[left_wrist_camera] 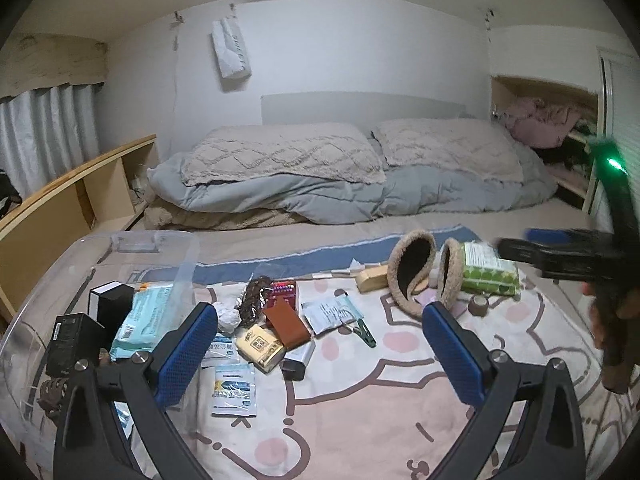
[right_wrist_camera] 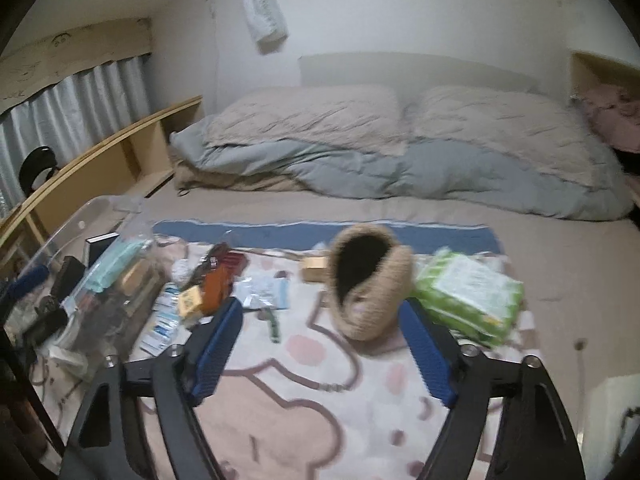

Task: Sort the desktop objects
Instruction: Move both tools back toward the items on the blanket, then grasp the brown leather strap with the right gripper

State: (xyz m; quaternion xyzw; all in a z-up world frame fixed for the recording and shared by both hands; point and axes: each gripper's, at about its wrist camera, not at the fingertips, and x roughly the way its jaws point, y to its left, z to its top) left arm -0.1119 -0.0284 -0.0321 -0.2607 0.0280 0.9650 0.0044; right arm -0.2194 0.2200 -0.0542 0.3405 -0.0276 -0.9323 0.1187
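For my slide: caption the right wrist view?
Open right gripper nears tan fuzzy earmuffs beside green tissue pack.

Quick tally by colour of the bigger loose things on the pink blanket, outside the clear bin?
Tan fuzzy earmuffs: 1
Green tissue pack: 1
Red box: 1
Brown leather pouch: 1
Yellow packet: 1
Green clip: 1
Brown tape roll: 1
Total: 7, leaving out the white sachets, which overlap too much to count.

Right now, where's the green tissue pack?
The green tissue pack lies on the pink blanket, right of centre in the right wrist view, directly right of the fuzzy earmuffs, which overlap its left edge.
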